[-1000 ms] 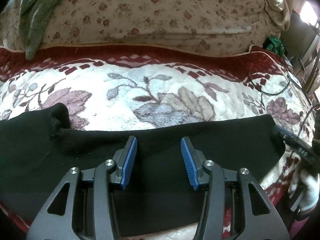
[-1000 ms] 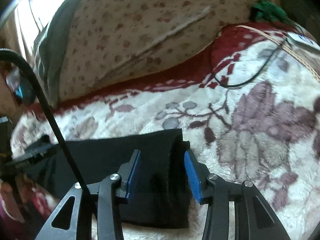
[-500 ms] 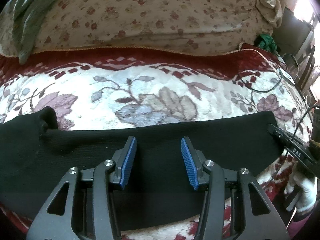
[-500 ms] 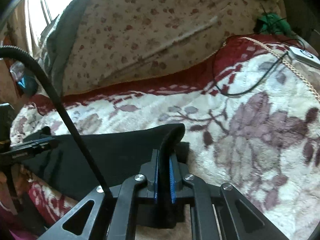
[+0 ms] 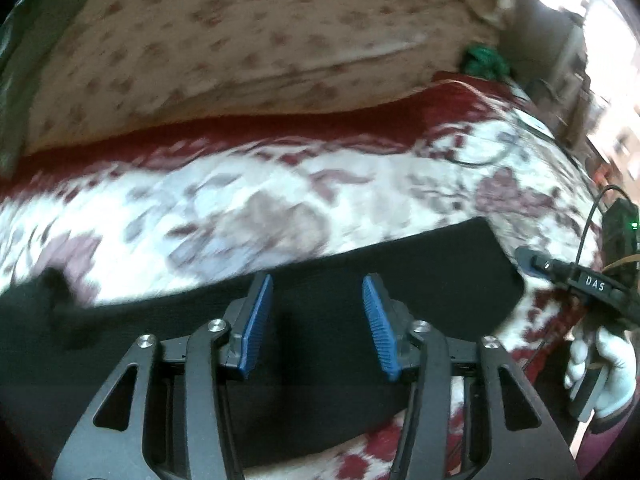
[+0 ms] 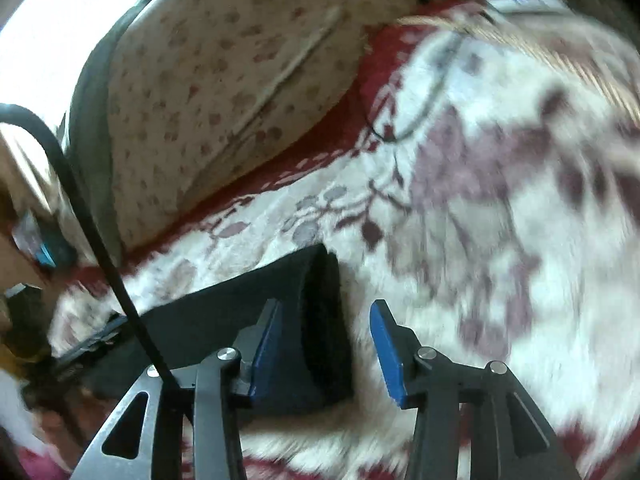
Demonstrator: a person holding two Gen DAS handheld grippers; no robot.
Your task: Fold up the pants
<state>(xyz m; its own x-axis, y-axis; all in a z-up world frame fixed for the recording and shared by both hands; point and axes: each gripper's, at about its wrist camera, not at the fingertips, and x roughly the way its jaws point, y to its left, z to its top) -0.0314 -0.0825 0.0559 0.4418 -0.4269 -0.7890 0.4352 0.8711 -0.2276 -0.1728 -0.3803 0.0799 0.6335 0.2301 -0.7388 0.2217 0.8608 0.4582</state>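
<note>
Black pants (image 5: 400, 280) lie folded lengthwise across the near part of a floral blanket (image 5: 280, 200). My left gripper (image 5: 318, 324) is open over the middle of the pants, holding nothing. In the right wrist view the pants' right end (image 6: 316, 320) lies between and left of the open blue pads of my right gripper (image 6: 326, 350), which holds nothing. The right gripper also shows in the left wrist view (image 5: 576, 280) beside the pants' right end.
A floral-print cushion (image 5: 240, 40) runs along the back. A black cable (image 5: 472, 160) and a green bundle (image 5: 484, 60) lie at the far right of the blanket. A gloved hand (image 5: 604, 368) holds the right gripper. Both views are motion-blurred.
My right gripper, shut on the pants' end half a second ago, has opened and let it go. The left gripper stays open and has swung to the right.
</note>
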